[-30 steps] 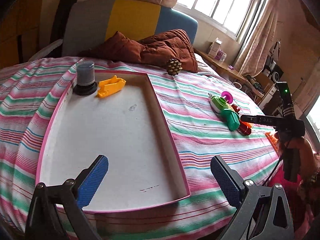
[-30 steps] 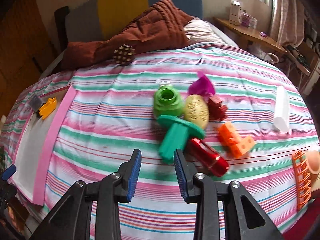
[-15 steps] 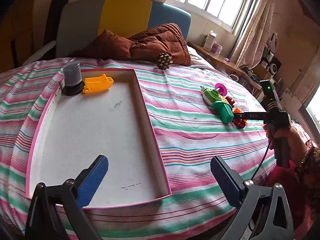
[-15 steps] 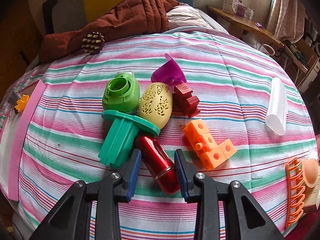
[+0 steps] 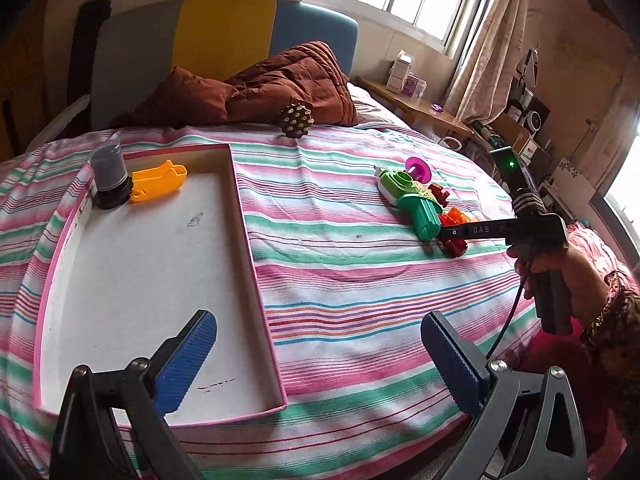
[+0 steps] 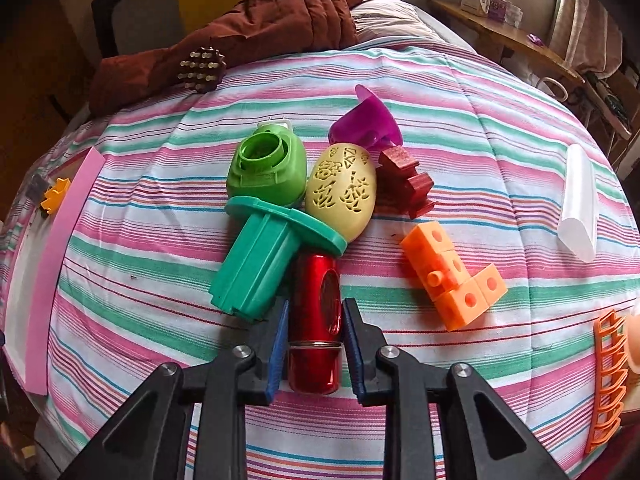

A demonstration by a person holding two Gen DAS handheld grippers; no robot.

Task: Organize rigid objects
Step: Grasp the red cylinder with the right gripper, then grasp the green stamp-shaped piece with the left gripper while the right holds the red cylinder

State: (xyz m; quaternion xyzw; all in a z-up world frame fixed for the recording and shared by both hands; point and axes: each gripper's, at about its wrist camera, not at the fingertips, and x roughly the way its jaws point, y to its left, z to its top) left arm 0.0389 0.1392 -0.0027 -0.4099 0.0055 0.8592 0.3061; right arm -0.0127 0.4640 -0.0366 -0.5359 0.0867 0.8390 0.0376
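Note:
My right gripper (image 6: 314, 338) straddles a red metal cylinder (image 6: 315, 320) lying on the striped bed; its blue pads sit close on both sides, and contact is unclear. Just beyond lie a teal flanged piece (image 6: 264, 260), a light green container (image 6: 266, 172), a yellow egg (image 6: 342, 190), a purple funnel (image 6: 366, 122), a dark red block (image 6: 404, 184) and orange cubes (image 6: 452, 276). My left gripper (image 5: 320, 360) is open and empty over the near edge of the pink-rimmed tray (image 5: 256, 264), which holds a dark jar (image 5: 108, 176) and a yellow piece (image 5: 158, 182).
A clear plastic tube (image 6: 578, 204) lies right, an orange rack (image 6: 608, 376) at the right edge. A spiky brown ball (image 6: 200, 68) rests against a brown quilt (image 6: 256, 24) at the headboard. The right gripper and hand (image 5: 536, 240) show in the left view.
My right gripper moved forward and down until the red cylinder came between its fingers. The left view shifted slightly nearer the tray.

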